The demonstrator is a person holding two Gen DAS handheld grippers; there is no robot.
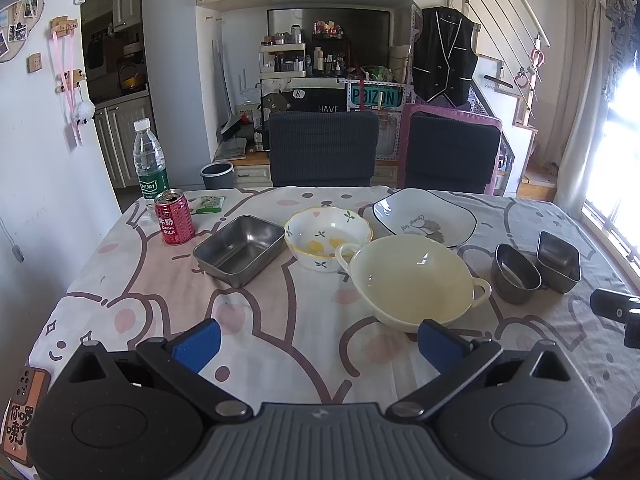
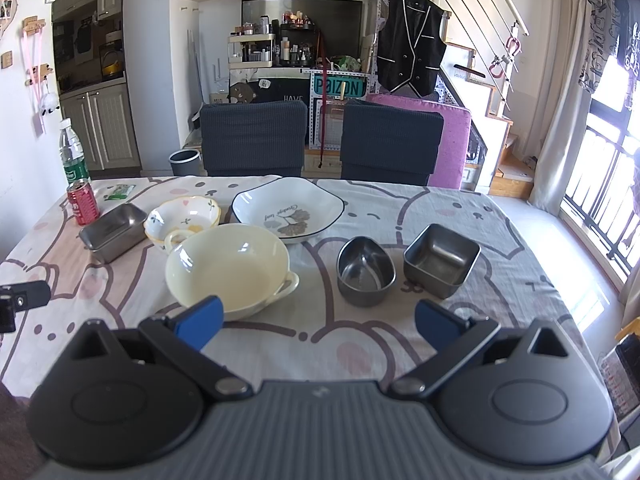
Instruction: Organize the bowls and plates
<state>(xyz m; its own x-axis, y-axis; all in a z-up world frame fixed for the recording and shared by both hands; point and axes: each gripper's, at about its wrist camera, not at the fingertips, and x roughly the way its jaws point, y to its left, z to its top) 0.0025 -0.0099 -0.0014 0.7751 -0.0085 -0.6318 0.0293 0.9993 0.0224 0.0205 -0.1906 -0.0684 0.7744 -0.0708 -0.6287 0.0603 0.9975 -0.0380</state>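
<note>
A cream two-handled bowl [image 1: 412, 280] [image 2: 230, 268] sits mid-table. Behind it are a small floral bowl [image 1: 326, 236] [image 2: 184, 214] and a white square plate with a dark rim [image 1: 424, 216] [image 2: 288, 208]. A steel rectangular tray [image 1: 240, 248] [image 2: 114, 230] lies to the left. A steel oval bowl [image 1: 516, 278] [image 2: 366, 270] and a steel square bowl [image 1: 558, 256] [image 2: 442, 258] stand to the right. My left gripper [image 1: 318, 340] is open and empty, in front of the cream bowl. My right gripper [image 2: 318, 326] is open and empty, in front of the oval bowl.
A red drink can [image 1: 174, 218] [image 2: 83, 203], a water bottle [image 1: 150, 164] [image 2: 73, 152] and a green packet [image 1: 208, 204] stand at the table's far left. Two dark chairs [image 1: 324, 148] [image 2: 392, 142] stand behind the table [image 1: 280, 320].
</note>
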